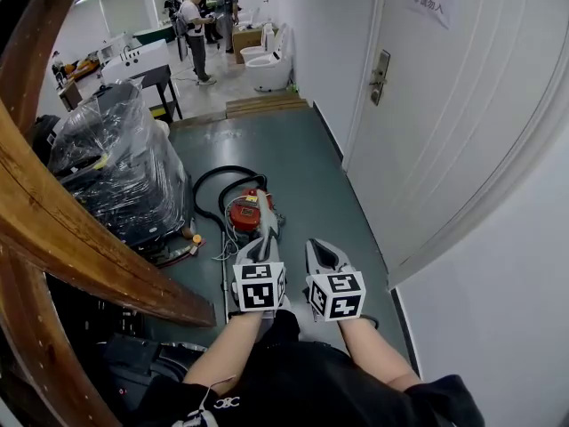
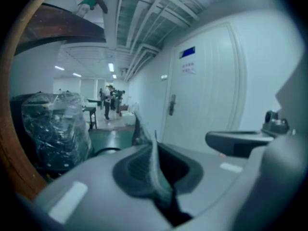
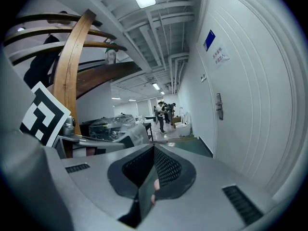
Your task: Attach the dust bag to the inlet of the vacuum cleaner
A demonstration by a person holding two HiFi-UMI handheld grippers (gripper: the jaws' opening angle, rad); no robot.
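The red vacuum cleaner (image 1: 246,210) lies on the green floor ahead of me, with its black hose (image 1: 210,181) looping behind it. My left gripper (image 1: 265,231) points at it, jaws shut on a thin grey dust bag (image 2: 142,133) that sticks up past the tips. The same dust bag (image 3: 136,132) shows crumpled at the left in the right gripper view. My right gripper (image 1: 318,245) is beside the left one, a little nearer to me. Its jaws (image 3: 154,150) are shut with nothing between them. The vacuum's inlet is hidden.
A plastic-wrapped pallet (image 1: 114,160) stands at the left, and curved wooden beams (image 1: 62,221) cross close by. A white door (image 1: 444,105) and wall run along the right. Several people (image 1: 194,34), tables and white toilets (image 1: 267,65) are far down the corridor.
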